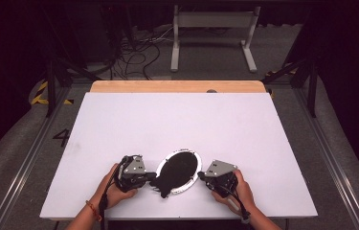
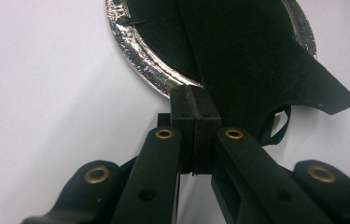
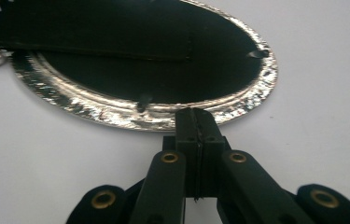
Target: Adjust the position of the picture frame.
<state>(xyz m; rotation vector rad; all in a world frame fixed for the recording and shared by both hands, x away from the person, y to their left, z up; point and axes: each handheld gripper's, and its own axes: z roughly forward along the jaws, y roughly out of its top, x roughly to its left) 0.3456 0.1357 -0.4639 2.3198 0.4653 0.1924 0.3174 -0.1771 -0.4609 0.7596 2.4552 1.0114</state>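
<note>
Both my tongs are pinched fully shut w/ nothing caught between them. Left tongs (image 1: 152, 175) sit at the lower-left end of the black cloth piece (image 1: 177, 171); right tongs (image 1: 202, 177) sit at the lower-right rim of the silver oval tray (image 1: 196, 174). The tray lies on the white worktop (image 1: 182, 120) near my edge, between my two hands, long axis running diagonally from lower left up to upper right. The cloth lies along that axis and overhangs the tray at its lower-left end, towards my left tongs.

In the left gripper view the closed tips (image 2: 195, 108) butt up against the cloth edge (image 2: 256, 70), right where the tray rim (image 2: 140, 60) ends; a thin strap loop (image 2: 275, 128) hangs just beside. In the right gripper view the tips (image 3: 195, 119) touch or nearly touch the crinkled rim (image 3: 130, 112); can't tell which.

Left hand (image 1: 115, 189) is closer to the cloth, so I reckon it'd take it. Both hands rest low, tongs pointing inward at each other.
</note>
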